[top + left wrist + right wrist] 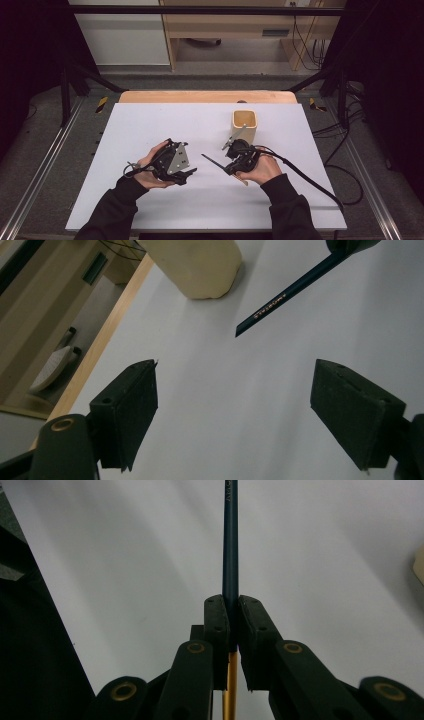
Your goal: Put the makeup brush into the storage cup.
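**Operator:** State the condition of the left claw [189, 173].

**Technician:** Its jaws stand wide apart with nothing between them; the bare white surface [210, 405] shows in the gap. It hovers left of centre, pointed toward the pencil.

**Operator:** Location and handling of the pencil [212, 161]?

**Technician:** The right claw [231, 611] is clamped on it, pads pressed to both sides of the shaft. The dark blue length projects leftward above the surface, clear of the cream cup [244, 123] behind it. I judge the pencil light, stiff and slender, with a lacquered finish that may slip or pivot under a single-point grip. Recommended hold: mid-shaft, pads square across it, away from the tip, which would snap under side load.

**Operator:** Anything obscured?

**Technician:** The gold lettering on the shaft is too small to read. The rear end is hidden by the right hand [260, 170]. The cup's interior cannot be inspected from the left gripper view.
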The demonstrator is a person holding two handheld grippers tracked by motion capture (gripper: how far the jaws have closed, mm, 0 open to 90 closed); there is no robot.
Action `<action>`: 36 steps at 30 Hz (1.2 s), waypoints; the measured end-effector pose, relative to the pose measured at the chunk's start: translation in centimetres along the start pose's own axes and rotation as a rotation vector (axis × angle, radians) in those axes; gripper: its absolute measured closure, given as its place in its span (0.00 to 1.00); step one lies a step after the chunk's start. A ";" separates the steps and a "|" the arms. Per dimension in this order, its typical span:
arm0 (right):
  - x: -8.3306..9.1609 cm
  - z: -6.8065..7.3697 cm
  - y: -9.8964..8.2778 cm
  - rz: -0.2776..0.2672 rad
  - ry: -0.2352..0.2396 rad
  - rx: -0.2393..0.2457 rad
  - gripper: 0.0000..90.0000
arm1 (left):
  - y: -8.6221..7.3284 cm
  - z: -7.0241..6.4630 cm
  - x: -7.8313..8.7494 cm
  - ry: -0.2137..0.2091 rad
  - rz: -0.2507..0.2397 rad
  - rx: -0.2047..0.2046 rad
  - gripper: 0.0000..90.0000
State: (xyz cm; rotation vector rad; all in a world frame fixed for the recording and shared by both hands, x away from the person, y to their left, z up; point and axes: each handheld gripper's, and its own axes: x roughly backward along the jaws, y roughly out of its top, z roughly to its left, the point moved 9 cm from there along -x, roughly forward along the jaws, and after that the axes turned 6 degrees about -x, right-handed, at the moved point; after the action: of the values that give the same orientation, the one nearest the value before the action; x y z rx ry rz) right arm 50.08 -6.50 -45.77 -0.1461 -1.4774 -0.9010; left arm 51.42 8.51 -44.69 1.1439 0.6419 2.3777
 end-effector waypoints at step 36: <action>-0.2 1.3 0.6 0.018 0.056 -0.001 0.93 | 2.8 -1.9 -2.6 0.016 -0.032 -0.329 0.46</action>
State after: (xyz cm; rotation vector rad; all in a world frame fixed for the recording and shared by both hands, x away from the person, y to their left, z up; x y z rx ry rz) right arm 49.45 -5.22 -45.44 -0.1343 -1.4214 -0.8848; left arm 50.88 4.41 -45.73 0.9639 0.2568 2.3556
